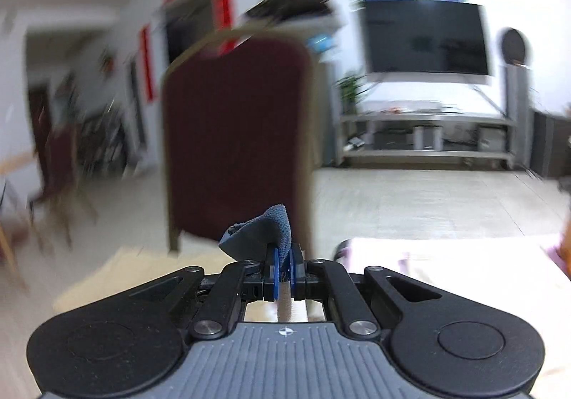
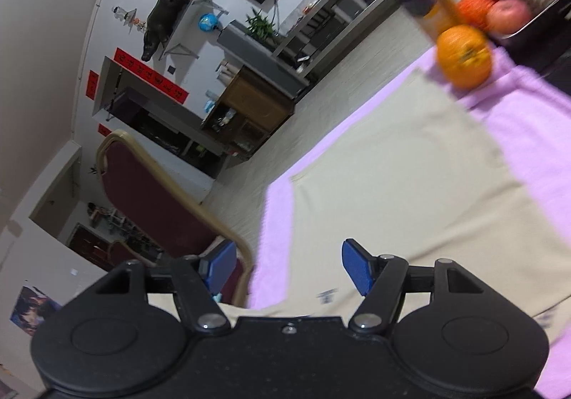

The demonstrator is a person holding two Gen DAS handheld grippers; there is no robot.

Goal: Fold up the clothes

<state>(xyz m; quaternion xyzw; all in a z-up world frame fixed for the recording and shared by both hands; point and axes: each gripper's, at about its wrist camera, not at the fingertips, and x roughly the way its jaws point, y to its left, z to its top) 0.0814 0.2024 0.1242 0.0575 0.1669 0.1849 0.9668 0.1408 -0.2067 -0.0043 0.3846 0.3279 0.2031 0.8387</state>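
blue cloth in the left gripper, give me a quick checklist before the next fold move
1. Left gripper shut on the blue cloth: ok, a bunch of fabric sticks up between the pads.
2. How much cloth hangs below the grip: cannot tell, hidden by the gripper body.
3. Right gripper open and free: ok, nothing between its pads.
4. Beige cloth lies flat on the pink cover: ok in the part that shows.
5. Orange fruit off the beige cloth: not ok, it sits at the far edge.
6. Left view sharp enough to judge: not ok, blurred.
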